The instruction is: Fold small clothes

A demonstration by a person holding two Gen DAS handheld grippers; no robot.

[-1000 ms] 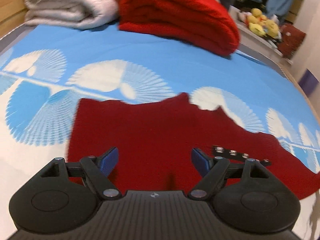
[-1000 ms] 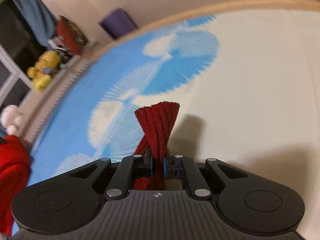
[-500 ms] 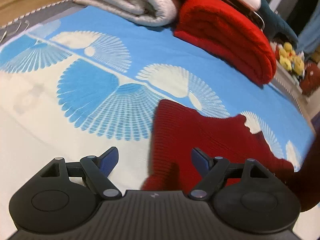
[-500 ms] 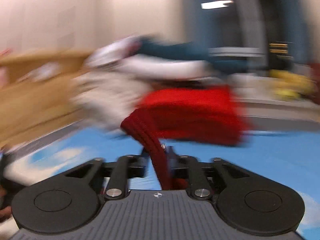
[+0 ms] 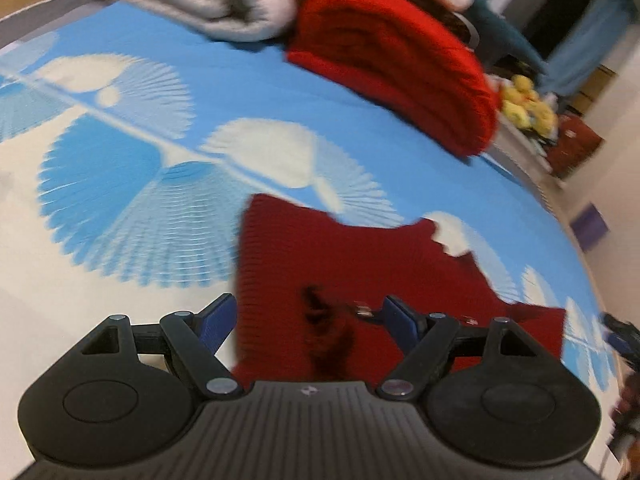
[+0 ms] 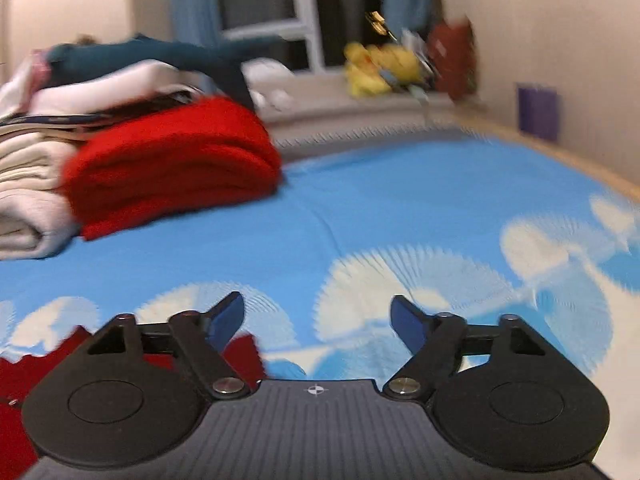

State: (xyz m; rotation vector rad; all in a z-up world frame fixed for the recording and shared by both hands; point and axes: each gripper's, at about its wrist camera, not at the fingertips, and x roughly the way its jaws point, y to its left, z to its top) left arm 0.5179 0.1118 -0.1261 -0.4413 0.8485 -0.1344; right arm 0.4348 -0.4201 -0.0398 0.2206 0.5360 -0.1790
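1. I see a bed sheet (image 5: 240, 92) in blue and white with a fan pattern. It covers the whole surface and lies fairly smooth.
2. At the far end of the bed sits a folded red blanket (image 5: 396, 60) beside a pale grey folded blanket (image 5: 208, 4); more clothes are piled on top, blurred.
3. Room: yellow plush toys (image 6: 380, 68) on a ledge by the window, blue curtains, and a purple box (image 6: 538, 110) against the wall.
4. The dark red knit garment (image 5: 360, 264) lies spread flat on the sheet, directly under my left gripper (image 5: 308, 318).
5. Left fingers stand wide apart over the garment with nothing clamped.
6. Right gripper (image 6: 318, 318): fingers are opening and nothing is between them. A second ago they were pinched on a twisted fold of the garment; that cloth now lies at the lower left in the right wrist view.
7. The left view has swung since then, so the garment's left edge now sits between the fingers.
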